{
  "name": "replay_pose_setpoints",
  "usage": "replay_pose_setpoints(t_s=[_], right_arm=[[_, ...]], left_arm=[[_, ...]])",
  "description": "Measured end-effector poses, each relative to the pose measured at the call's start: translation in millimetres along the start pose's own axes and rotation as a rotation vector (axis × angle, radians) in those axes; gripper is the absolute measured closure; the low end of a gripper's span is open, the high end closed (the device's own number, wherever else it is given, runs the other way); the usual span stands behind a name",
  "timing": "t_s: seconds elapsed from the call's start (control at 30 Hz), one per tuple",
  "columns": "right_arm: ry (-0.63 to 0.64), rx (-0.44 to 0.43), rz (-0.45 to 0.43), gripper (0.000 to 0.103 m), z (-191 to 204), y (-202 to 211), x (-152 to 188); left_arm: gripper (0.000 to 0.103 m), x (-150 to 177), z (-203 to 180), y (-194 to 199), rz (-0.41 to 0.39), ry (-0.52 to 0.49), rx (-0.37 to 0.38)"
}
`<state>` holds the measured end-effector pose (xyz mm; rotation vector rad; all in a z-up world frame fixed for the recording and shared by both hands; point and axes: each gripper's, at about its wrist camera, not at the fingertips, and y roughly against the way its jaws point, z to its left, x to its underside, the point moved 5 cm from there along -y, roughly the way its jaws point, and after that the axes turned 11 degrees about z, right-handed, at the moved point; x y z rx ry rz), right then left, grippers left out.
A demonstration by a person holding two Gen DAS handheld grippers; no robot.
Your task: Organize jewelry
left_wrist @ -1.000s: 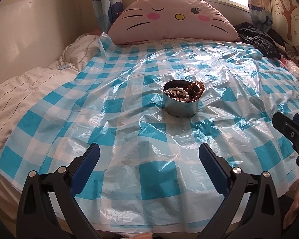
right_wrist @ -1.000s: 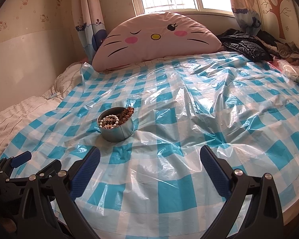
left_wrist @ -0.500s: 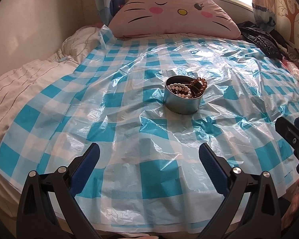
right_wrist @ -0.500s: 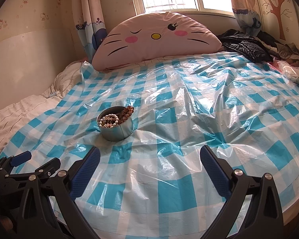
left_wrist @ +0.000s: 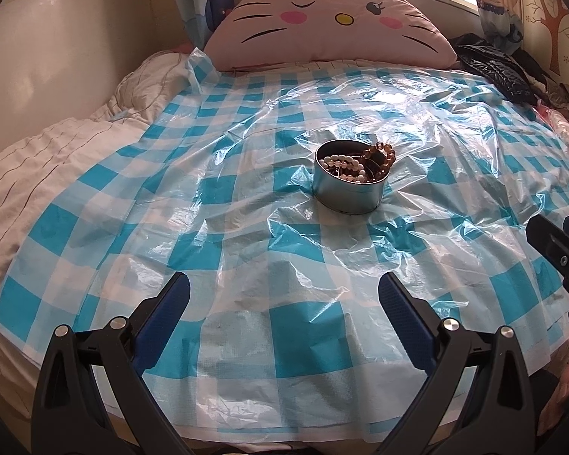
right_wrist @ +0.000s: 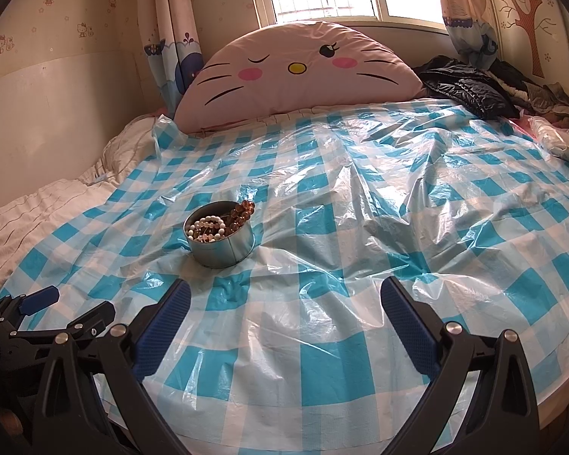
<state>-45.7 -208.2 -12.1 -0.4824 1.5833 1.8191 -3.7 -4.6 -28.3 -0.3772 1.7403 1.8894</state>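
A round metal tin sits on the blue-and-white checked plastic sheet on the bed. It also shows in the right wrist view. Inside lie a white pearl bracelet and an amber bead bracelet that hangs over the far rim. My left gripper is open and empty, well short of the tin. My right gripper is open and empty, to the right of the tin and nearer than it. Each gripper shows at the edge of the other's view.
A pink cat-face cushion leans at the head of the bed. Dark clothes and a plastic-wrapped bundle lie at the far right. A white quilt lies left of the sheet. The bed's front edge is just below the grippers.
The left gripper has moved forward and tipped down slightly, so the tin sits lower and larger in its view. The right gripper has barely moved. Both stay open.
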Motion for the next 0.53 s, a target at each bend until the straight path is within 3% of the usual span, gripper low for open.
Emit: replay_pose_setpoints(t_s=[0.17,0.33,0.53], right_arm=[[-0.001,0.0,-0.001,0.007,-0.1,0.1,-0.2],[0.0,0.0,-0.001,0.007,-0.5,0.1,-0.4],[0.001,0.0,0.0,0.007,-0.6,0.1,-0.7]], left_arm=[[0.007,1.7,1.2,12.8,-0.066,0.005,-0.013],[0.007,1.1,11.8,6.6,-0.03,0.053,0.053],[0.007,4.0,20.5,4.7,-0.03,0.099,0.05]])
